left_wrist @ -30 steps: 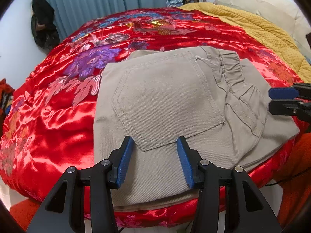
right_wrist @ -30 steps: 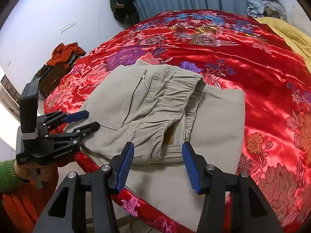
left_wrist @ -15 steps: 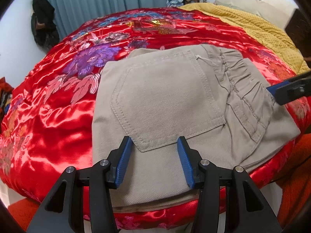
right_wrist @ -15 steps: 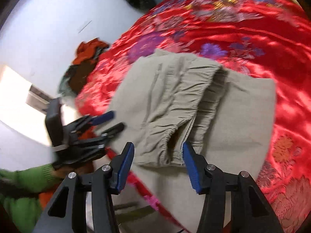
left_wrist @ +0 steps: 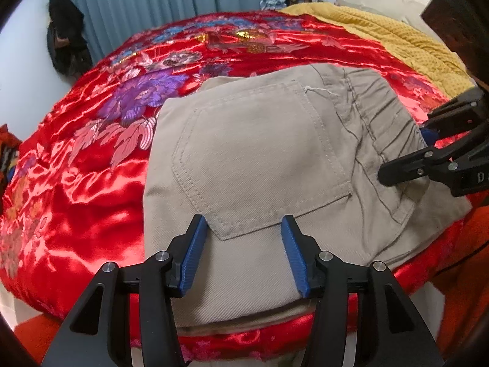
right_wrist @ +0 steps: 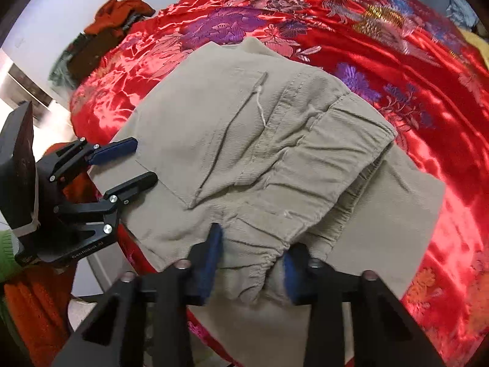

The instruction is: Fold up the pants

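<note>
Beige pants (left_wrist: 262, 159) lie folded in a compact stack on the red bedspread (left_wrist: 91, 159), back pocket up, elastic waistband to the right. They also show in the right wrist view (right_wrist: 250, 153). My left gripper (left_wrist: 243, 250) is open, its jaws hovering over the near edge of the stack just below the pocket; it shows in the right wrist view (right_wrist: 140, 165). My right gripper (right_wrist: 252, 260) is open with the gathered waistband between its jaws; it shows in the left wrist view (left_wrist: 406, 153) coming in from the right.
The pants sit at the bed's near edge (left_wrist: 244, 336). A yellow blanket (left_wrist: 397, 39) covers the far right of the bed. Teal curtains (left_wrist: 152, 9) and hanging dark clothes (left_wrist: 65, 42) stand behind. A pile of clothes (right_wrist: 101, 39) lies beside the bed.
My right gripper has tilted down and moved in over the waistband, which now lies between its jaws. My left gripper has barely moved.
</note>
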